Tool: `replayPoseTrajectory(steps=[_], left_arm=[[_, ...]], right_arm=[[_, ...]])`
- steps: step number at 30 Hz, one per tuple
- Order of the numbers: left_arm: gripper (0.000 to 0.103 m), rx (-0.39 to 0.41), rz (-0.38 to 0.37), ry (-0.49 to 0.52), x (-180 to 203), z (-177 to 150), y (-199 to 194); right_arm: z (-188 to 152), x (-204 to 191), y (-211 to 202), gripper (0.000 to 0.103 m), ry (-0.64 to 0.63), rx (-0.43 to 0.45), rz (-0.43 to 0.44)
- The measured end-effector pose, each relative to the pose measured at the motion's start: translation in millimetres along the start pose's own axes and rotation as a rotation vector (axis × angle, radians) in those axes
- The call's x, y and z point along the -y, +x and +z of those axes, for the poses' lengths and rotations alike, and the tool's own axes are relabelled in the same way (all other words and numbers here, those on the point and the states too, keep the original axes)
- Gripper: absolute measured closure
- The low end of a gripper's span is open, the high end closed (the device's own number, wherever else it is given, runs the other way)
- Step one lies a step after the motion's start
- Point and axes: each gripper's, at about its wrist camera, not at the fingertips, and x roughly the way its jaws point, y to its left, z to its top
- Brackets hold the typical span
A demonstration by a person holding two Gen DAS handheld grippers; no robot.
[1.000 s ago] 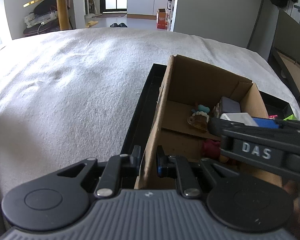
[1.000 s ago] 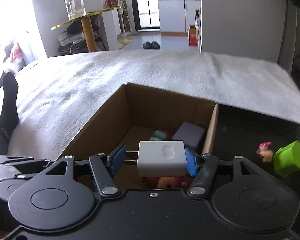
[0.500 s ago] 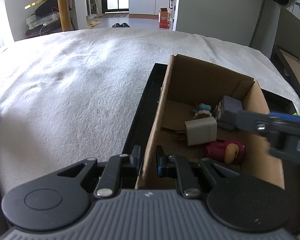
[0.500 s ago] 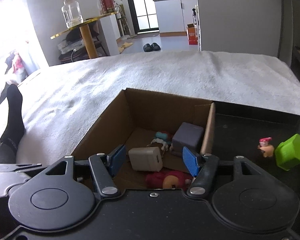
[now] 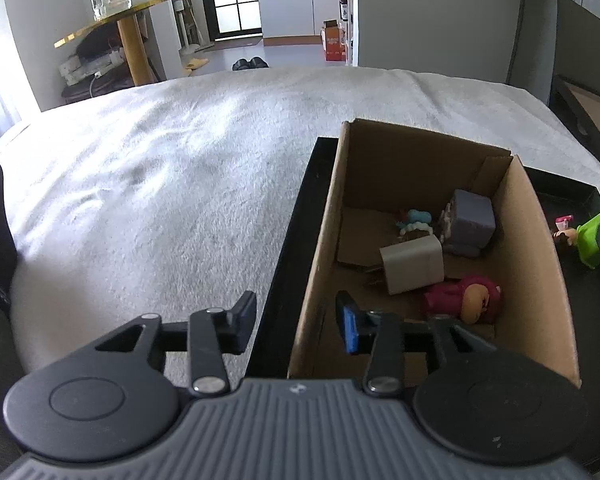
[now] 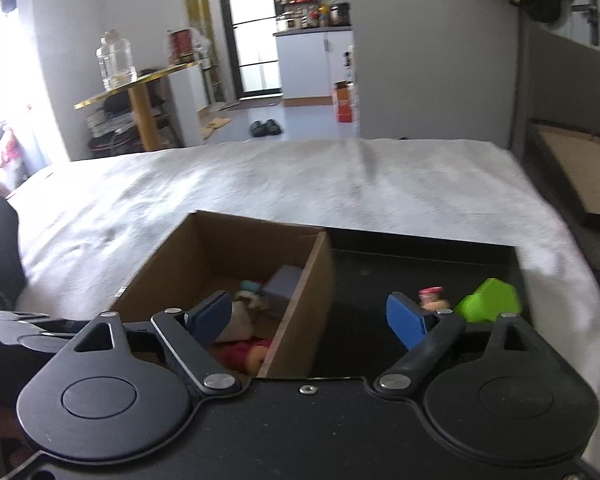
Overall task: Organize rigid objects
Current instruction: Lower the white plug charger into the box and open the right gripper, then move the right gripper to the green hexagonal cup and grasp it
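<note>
Cardboard walls of the box point(image 5: 428, 160) corral the sorted pieces: the white charger point(image 5: 412, 264) lies mid-floor, purple cube point(image 5: 471, 220) at its 2 o'clock, pink figure point(image 5: 466, 298) at 5. The left gripper point(image 5: 296, 322) straddles the near wall with jaws apart, likely steadying it. The right gripper point(image 6: 308, 316), wide open and empty, faces the green block point(image 6: 488, 306) in the black tray point(image 6: 420, 240), probably next.

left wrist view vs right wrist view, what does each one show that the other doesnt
Only the left wrist view shows the white charger whole and the left gripper straddling the cardboard box's wall. Only the right wrist view shows the right gripper, open and empty. Both show the cardboard box, green block, small pink-capped figure and black tray.
</note>
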Motion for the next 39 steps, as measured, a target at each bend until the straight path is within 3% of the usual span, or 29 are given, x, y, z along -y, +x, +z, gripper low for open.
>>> replayPoseTrajectory(steps=[12,16,21,29,39], left_arm=[[0.058,0.049,-0.011,0.027,14,5,-15],[0.05,0.048,0.0,0.047,20,4,-15],[0.037,0.043,-0.003,0.07,24,3,-12],[0.029,0.026,0.036,0.097,30,3,-5],[0.026,0.015,0.055,0.12,38,3,5]], right_arm=[[-13,29,-9,0.019,0.035,-0.005,-0.058],[-19,42,-8,0.008,0.065,-0.013,-0.095],[-21,57,-6,0.008,0.082,-0.012,-0.125],[-27,78,5,0.008,0.091,-0.027,-0.178],[-33,94,24,0.008,0.107,-0.065,-0.189]])
